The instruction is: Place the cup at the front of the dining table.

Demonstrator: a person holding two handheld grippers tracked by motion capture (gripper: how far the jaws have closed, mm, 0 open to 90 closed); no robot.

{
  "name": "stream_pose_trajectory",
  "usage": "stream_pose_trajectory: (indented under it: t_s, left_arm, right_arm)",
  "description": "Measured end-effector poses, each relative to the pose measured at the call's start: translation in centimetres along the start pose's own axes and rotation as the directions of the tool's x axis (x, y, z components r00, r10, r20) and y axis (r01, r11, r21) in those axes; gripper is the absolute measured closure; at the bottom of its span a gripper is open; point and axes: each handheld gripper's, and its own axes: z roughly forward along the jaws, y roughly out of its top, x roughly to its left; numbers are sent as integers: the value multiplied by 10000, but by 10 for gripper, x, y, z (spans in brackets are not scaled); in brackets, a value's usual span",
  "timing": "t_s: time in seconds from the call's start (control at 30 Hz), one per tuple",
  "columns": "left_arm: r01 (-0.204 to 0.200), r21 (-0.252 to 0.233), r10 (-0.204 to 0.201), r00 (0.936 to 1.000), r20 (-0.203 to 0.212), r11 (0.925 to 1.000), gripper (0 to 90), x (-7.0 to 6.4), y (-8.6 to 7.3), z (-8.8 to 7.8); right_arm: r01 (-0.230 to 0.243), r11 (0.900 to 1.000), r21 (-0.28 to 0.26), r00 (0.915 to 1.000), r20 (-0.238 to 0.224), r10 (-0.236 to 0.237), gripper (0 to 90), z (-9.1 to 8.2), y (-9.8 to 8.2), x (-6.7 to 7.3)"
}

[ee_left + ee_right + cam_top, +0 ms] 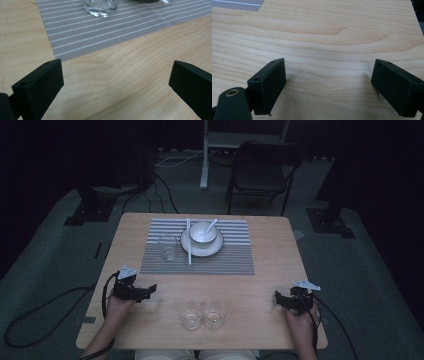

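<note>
Resting low over the wooden tabletop (260, 265), the left tongs (148, 291) and the right tongs (278, 298) both stand with their black jaws spread wide and nothing between them; in the left gripper view the left tongs (116, 82) frame bare wood, and in the right gripper view the right tongs (328, 82) do the same. Between the two tongs, near the person's edge of the tabletop, two small clear glasses (202, 314) stand upright, touching or nearly so. Ahead of the left tongs lies a grey striped placemat (225, 260), its long axis running across the tabletop; its near left corner sits just beyond the left jaw in the left gripper view, and a corner is cut off at the top left of the right gripper view. On the placemat, straight ahead of the left tongs, stands a third clear glass (168, 247), only its base showing in the left gripper view. Farther off and to the right of that glass, a white bowl (202, 233) sits on a white plate (212, 249), a white spoon (211, 225) leaning in the bowl with its handle pointing up and to the right. A pale stick-like utensil (189, 242) lies across the plate's left rim, pointing away from the person; what it is I cannot tell. The dim room beyond holds a dark chair (262, 172), hard to make out.
</note>
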Motion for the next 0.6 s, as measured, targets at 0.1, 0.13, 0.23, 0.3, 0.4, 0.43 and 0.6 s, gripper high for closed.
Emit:
stream_pose_trajectory:
  t_s: [0.1, 0.13, 0.23, 0.3, 0.4, 0.43, 0.6]
  left_arm:
    - [94, -60, -93, 9999, 60, 9999, 0, 1, -8, -5]
    - [94, -60, -93, 9999, 60, 9999, 0, 1, -8, -5]
    - [79, 66, -80, 9998, 162, 9999, 0, 0, -17, -10]
    - [27, 21, -27, 9999, 154, 10000, 0, -2, -20, -13]
    - [44, -119, -43, 10000, 71, 9999, 0, -3, -25, -17]
    - [47, -161, -47, 10000, -19, 9999, 0, -2, -26, -19]
    - [138, -96, -139, 9997, -195, 9999, 0, 2, -36, -27]
  right_arm:
    - [1, 10000, 0, 10000, -1, -1, 119, 0, 0, 0]
    - [0, 10000, 0, 10000, -2, 0, 119, 0, 0, 0]
    - [-1, 10000, -1, 10000, -1, 1, 119, 0, 0, 0]
    - [2, 10000, -2, 10000, 1, -2, 119, 0, 0, 0]
    - [-9, 10000, -4, 10000, -3, 9, 119, 0, 0, 0]
    - [-16, 10000, -1, 10000, -3, 16, 119, 0, 0, 0]
    - [-16, 10000, 8, 10000, 0, 16, 119, 0, 0, 0]
